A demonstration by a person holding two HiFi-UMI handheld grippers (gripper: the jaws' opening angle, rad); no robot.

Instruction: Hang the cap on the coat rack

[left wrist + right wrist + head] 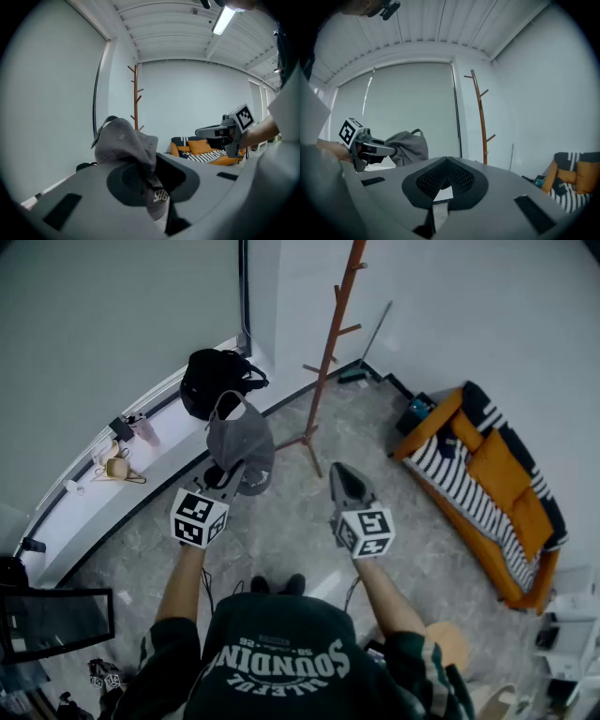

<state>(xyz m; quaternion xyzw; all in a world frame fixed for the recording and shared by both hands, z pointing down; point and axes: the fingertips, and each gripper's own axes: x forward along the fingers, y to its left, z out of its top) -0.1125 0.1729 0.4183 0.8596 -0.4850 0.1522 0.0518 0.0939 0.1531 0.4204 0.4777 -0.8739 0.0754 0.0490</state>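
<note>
**Cap pinched in the left gripper, rack far ahead**

The left gripper (pixel 229 476) has its jaws narrow and closed on the grey cap (pixel 240 440), pinching the soft cloth so that the crown stands up past the tips. The right gripper (pixel 343 470), just to the right, has its jaws together and holds nothing. The rack (pixel 330 352) stands well apart, far and a little right, by the wall. I think it is best to keep the pinch firm, lift the cap, drop its strap (pixel 225 405) over a peg (pixel 349 330), and open only when it hangs.
</note>
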